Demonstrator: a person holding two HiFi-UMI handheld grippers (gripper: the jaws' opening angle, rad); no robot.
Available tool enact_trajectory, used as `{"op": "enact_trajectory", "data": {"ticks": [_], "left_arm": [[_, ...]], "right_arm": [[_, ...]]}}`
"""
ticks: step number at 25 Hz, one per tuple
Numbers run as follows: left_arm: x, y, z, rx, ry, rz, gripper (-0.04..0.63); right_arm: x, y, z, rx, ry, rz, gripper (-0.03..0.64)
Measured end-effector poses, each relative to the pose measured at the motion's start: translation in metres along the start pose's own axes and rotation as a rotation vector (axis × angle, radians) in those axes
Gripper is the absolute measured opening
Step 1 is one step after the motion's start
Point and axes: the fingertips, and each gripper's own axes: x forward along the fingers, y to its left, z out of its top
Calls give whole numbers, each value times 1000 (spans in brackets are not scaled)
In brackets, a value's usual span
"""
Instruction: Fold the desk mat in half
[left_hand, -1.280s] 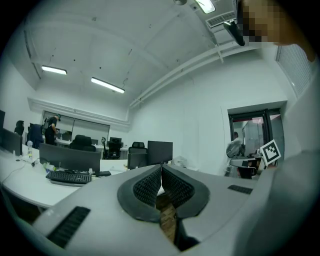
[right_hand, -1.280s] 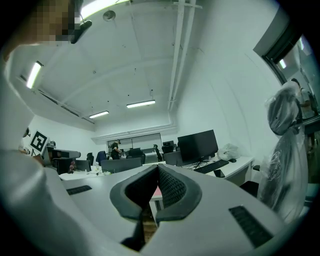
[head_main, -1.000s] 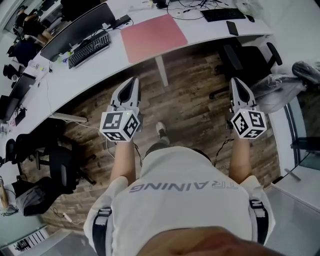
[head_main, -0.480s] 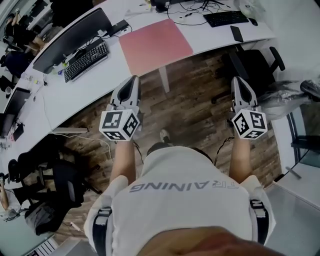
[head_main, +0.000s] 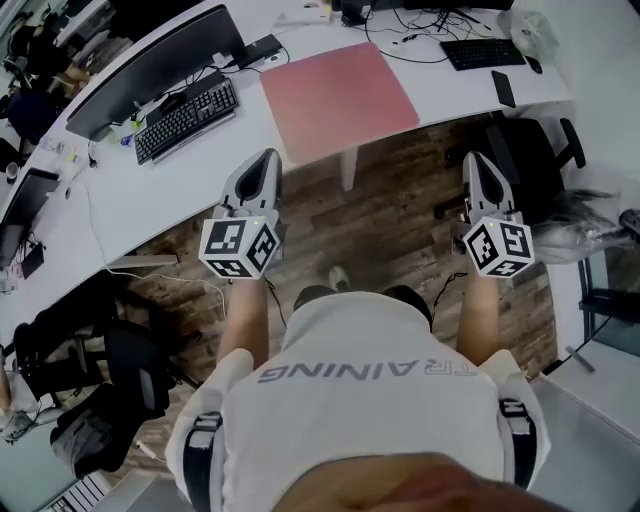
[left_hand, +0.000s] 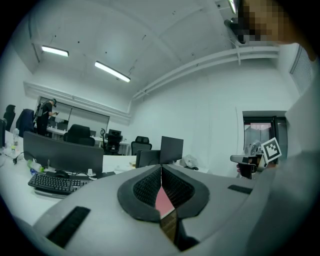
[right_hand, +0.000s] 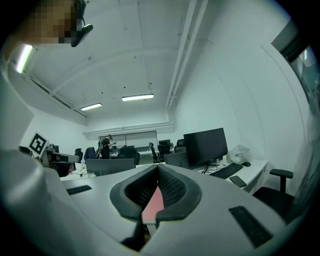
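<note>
Head view puts the pink desk mat flat on the white surface at twelve o'clock, a keyboard at its nine o'clock. The left hand-held gripper and right hand-held gripper are closed, empty, over the wooden floor.

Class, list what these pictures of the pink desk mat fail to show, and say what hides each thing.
1. Desk mat: both gripper views show only a pink sliver; the jaws hide the rest.
2. Desk: head view, far side cut off by the top edge.
3. Keyboard: head view, key lettering too small.
</note>
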Motion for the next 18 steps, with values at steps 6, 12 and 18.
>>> {"op": "enact_trajectory", "data": {"ticks": [6, 12, 18], "left_arm": [[3, 33, -2, -16, -2, 25, 32], [11, 62, 2, -45, -23, 86, 32], [42, 71, 10, -47, -33, 148, 32]], "right_arm": [[41, 22, -8, -5, 30, 43, 23], [81, 28, -9, -21, 50, 97, 23], [135, 9, -1, -11, 48, 156, 23]]}}
